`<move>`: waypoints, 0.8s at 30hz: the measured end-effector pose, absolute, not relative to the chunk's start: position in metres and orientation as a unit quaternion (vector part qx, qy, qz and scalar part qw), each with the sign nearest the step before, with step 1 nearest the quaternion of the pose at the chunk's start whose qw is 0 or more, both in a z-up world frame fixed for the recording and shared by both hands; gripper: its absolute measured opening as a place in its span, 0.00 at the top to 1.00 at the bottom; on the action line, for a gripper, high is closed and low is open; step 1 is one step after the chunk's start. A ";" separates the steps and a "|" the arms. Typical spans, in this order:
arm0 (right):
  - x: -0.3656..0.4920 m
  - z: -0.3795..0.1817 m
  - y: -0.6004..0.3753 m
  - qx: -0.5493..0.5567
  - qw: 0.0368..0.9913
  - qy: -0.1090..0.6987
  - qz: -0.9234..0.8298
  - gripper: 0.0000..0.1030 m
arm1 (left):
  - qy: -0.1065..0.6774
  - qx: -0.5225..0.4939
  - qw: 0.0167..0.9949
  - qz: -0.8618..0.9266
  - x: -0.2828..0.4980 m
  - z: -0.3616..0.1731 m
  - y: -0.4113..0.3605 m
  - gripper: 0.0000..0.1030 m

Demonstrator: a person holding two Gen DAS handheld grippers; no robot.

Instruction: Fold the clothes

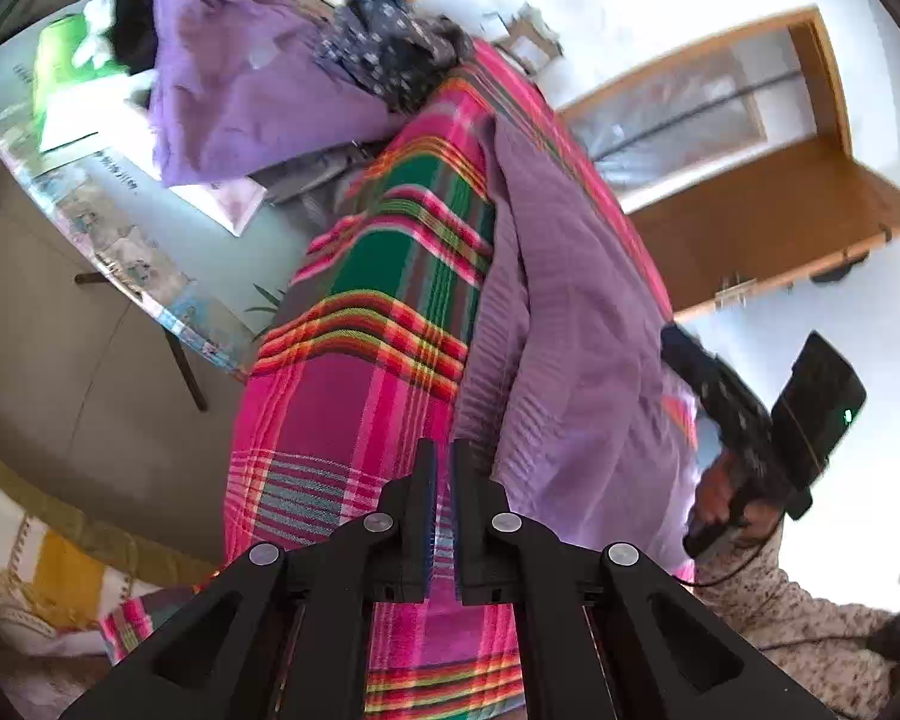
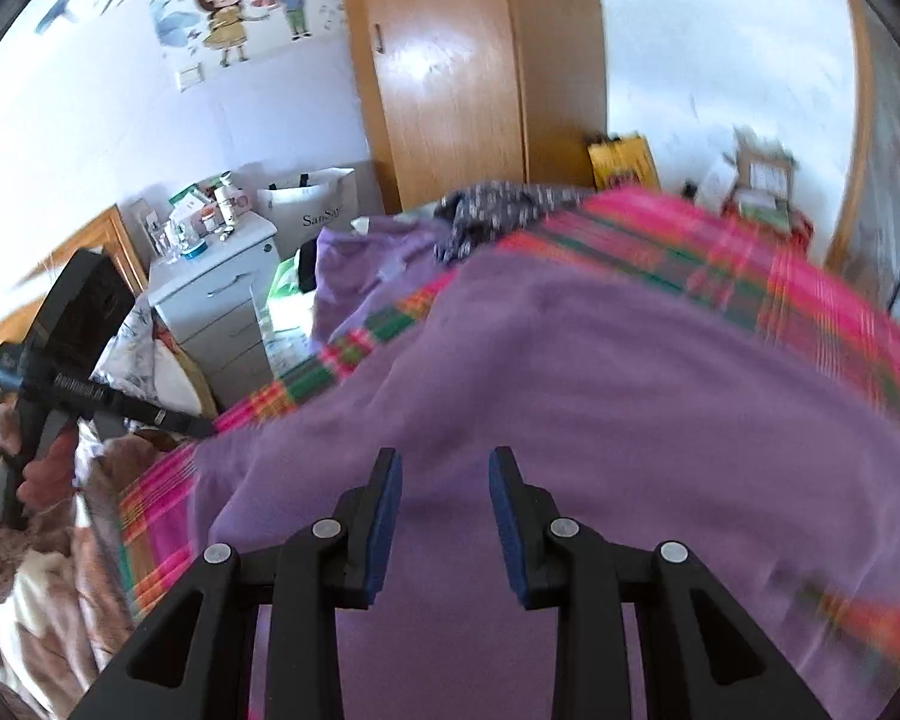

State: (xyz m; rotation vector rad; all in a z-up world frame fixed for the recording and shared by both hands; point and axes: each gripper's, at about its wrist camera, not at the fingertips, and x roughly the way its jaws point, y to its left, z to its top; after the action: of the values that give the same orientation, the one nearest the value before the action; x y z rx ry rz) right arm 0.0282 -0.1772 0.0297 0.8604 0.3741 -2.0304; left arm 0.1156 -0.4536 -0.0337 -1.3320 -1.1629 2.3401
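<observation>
Left gripper (image 1: pixel 444 468) fingers pressed together, apparently pinching the ribbed edge of the purple sweater (image 1: pixel 564 324); contact unclear. Right gripper (image 2: pixel 445 480) fingers spread, empty, hovering over the sweater body. Sweater draped on the plaid blanket (image 1: pixel 354 396) covering the bed, long axis running away from the left fingers. Right hand nearer the bulk; next grab probably there.

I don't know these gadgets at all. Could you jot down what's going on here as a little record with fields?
Setting: bedroom, plaid blanket over the bed
Garment being folded: purple sweater lying on the blanket
Other clothes: purple garment and dark dotted garment farther up the bed
Left tool: shut, at the sweater's edge; whether it pinches cloth is unclear
Right tool: open above the sweater, holding nothing
Nearby: white drawers, wooden wardrobe
</observation>
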 end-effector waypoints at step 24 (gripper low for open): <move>-0.140 -0.011 -0.313 0.372 0.525 0.296 -0.706 0.57 | -0.471 -0.444 -0.028 0.762 0.143 -0.020 -0.415 0.64</move>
State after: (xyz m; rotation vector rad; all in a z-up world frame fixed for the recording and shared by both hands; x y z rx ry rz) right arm -0.1396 -0.3135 -0.0114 0.8895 0.7070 -1.6899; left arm 0.1430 -0.4148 -0.0201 -1.4194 -1.5076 2.4368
